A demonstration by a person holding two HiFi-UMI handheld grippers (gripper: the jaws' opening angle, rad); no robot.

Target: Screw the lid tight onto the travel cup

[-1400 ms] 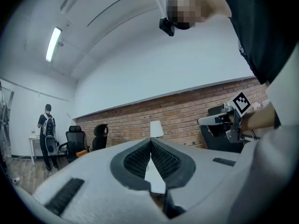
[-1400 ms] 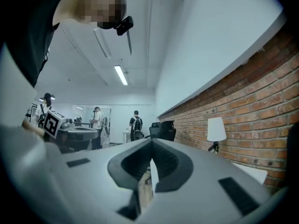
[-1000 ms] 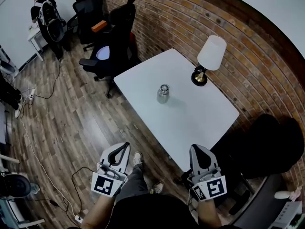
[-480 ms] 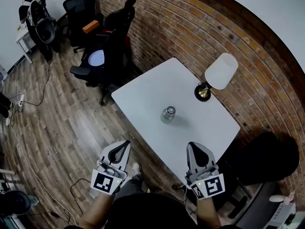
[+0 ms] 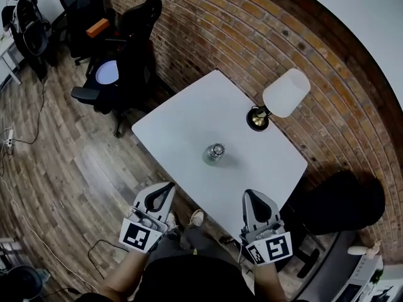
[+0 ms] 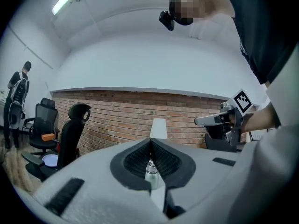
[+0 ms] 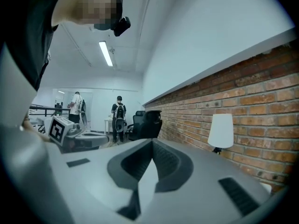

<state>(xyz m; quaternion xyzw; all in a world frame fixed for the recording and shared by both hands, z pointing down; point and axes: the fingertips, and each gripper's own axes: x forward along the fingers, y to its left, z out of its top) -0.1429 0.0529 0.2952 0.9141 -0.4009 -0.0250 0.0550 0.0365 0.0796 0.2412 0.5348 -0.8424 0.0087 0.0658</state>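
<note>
A small steel travel cup [image 5: 215,152] stands upright near the middle of the white table [image 5: 189,118], with a lid-like cap on top. Both grippers hover over the floor just short of the table's near edge, pointing at it. My left gripper [image 5: 169,185] is shut and empty. My right gripper [image 5: 247,194] is shut and empty too. In the left gripper view the cup [image 6: 150,168] shows straight ahead, low between the shut jaws [image 6: 150,141], and the right gripper [image 6: 219,120] is off to the side. The right gripper view shows its shut jaws [image 7: 152,141] and no cup.
A table lamp [image 5: 284,93] with a white shade stands at the table's far right by the brick wall [image 5: 252,36]. Black office chairs [image 5: 135,36] stand beyond the table's left corner. A dark seat [image 5: 343,200] sits right of the table. People stand far left [image 5: 25,17].
The table and cup have come nearer and lower in the head view. Both grippers now sit close to the table's near edge, still shut.
</note>
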